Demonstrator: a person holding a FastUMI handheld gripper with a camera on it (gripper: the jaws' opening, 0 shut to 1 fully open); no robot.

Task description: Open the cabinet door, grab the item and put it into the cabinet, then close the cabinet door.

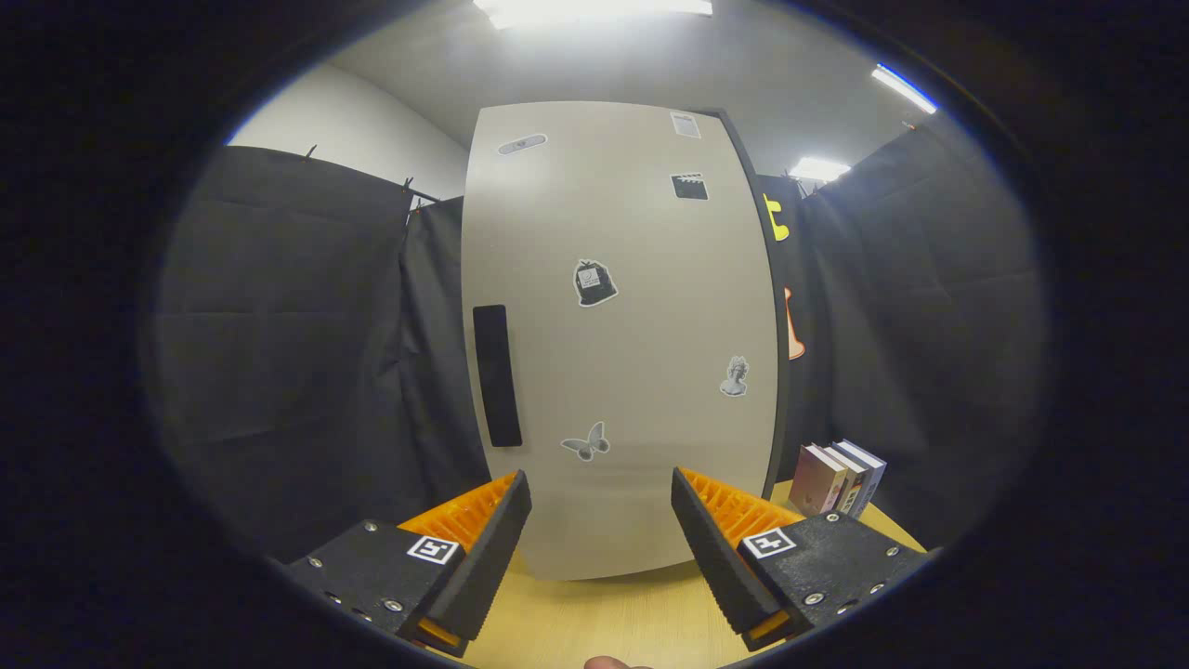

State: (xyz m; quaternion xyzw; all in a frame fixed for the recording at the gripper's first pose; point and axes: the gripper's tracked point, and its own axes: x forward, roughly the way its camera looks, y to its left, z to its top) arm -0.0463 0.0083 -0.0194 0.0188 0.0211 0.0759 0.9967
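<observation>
Black-curtained booth with a pale wooden tabletop (594, 623). A tall beige cabinet (622, 344) stands on it, door closed, stickers on its face, black handle (496, 375) near its left edge. A row of books (836, 478) stands upright just right of the cabinet. The gripper (599, 544) is spread wide, holding nothing, fingers just short of the door.
</observation>
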